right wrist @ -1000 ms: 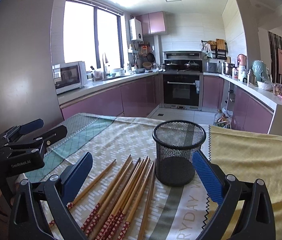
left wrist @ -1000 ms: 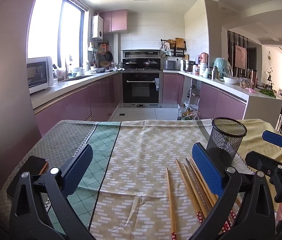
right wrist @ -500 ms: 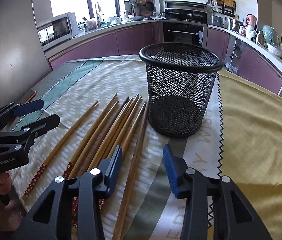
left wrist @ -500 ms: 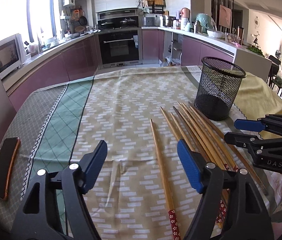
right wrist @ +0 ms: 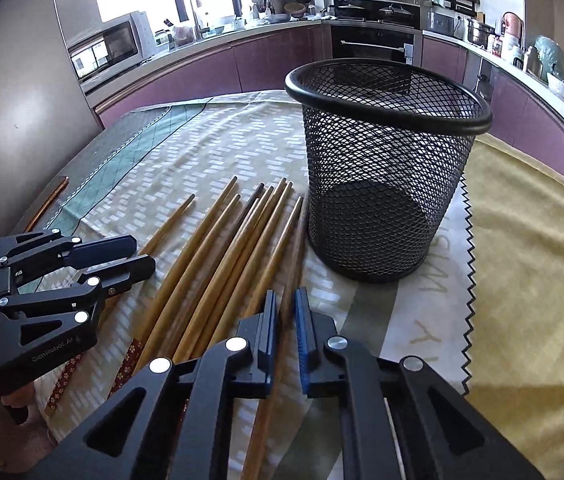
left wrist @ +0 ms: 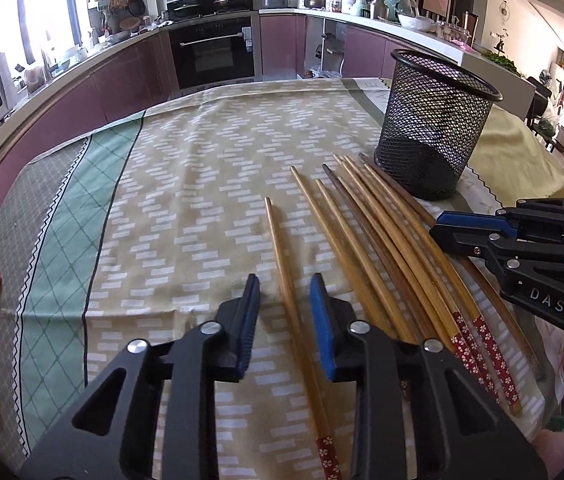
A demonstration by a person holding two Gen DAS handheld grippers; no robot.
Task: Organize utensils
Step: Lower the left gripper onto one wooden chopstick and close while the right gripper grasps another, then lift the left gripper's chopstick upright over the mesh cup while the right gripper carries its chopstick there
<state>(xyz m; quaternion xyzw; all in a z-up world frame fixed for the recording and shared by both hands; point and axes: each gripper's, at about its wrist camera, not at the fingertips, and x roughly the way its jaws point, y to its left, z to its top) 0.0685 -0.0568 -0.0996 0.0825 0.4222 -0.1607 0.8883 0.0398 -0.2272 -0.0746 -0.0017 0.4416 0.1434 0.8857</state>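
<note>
Patterned tablecloth (left wrist: 210,184), frame centre: my left gripper (left wrist: 286,300) has just narrowed around the lone chopstick (left wrist: 282,264), pads apart; right gripper (right wrist: 284,316) clamps the outermost chopstick (right wrist: 288,264) (grasp step). Next: lift into the mesh cup (right wrist: 386,168), upper right.

Both tongs, the left tongs (left wrist: 284,305) and the right tongs (right wrist: 284,318), are black angular frames with triangular cut-outs, round silver rivets and blue ribbed pads on the fingers (left wrist: 324,328), one bearing white "DAS" lettering at the right of the frame, the other "GenRobot.AI".
</note>
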